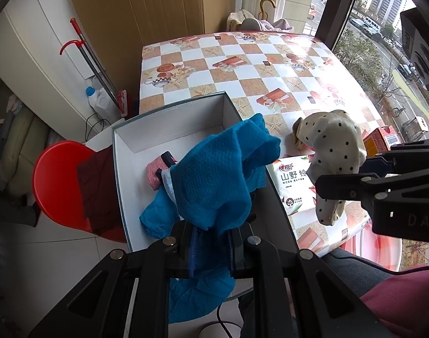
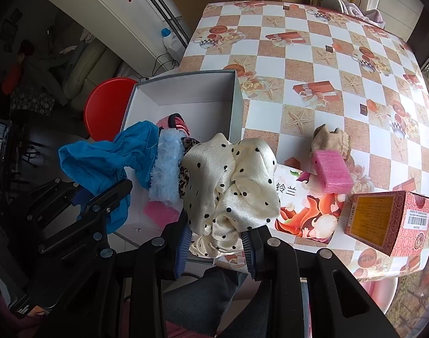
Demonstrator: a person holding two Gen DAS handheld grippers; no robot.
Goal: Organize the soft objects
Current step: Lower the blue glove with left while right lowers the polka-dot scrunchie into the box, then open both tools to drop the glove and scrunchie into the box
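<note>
My left gripper (image 1: 211, 249) is shut on a blue waffle-weave cloth (image 1: 214, 169) and holds it above the near end of an open white box (image 1: 169, 125). The cloth also shows in the right wrist view (image 2: 101, 157). My right gripper (image 2: 216, 246) is shut on a cream cloth with black dots (image 2: 231, 188), held above the box's near right corner; it also shows in the left wrist view (image 1: 331, 152). Inside the box (image 2: 186, 95) lie a pink item (image 1: 155, 174), a light blue fluffy piece (image 2: 165, 171) and a striped red piece (image 2: 179, 124).
On the checkered table (image 2: 313, 64) lie a tissue pack (image 2: 304, 205), a pink foam block (image 2: 331, 171), a beige cloth (image 2: 330, 138) and a red carton (image 2: 389, 219). A red stool (image 1: 56, 180) with a dark red cloth stands left of the box.
</note>
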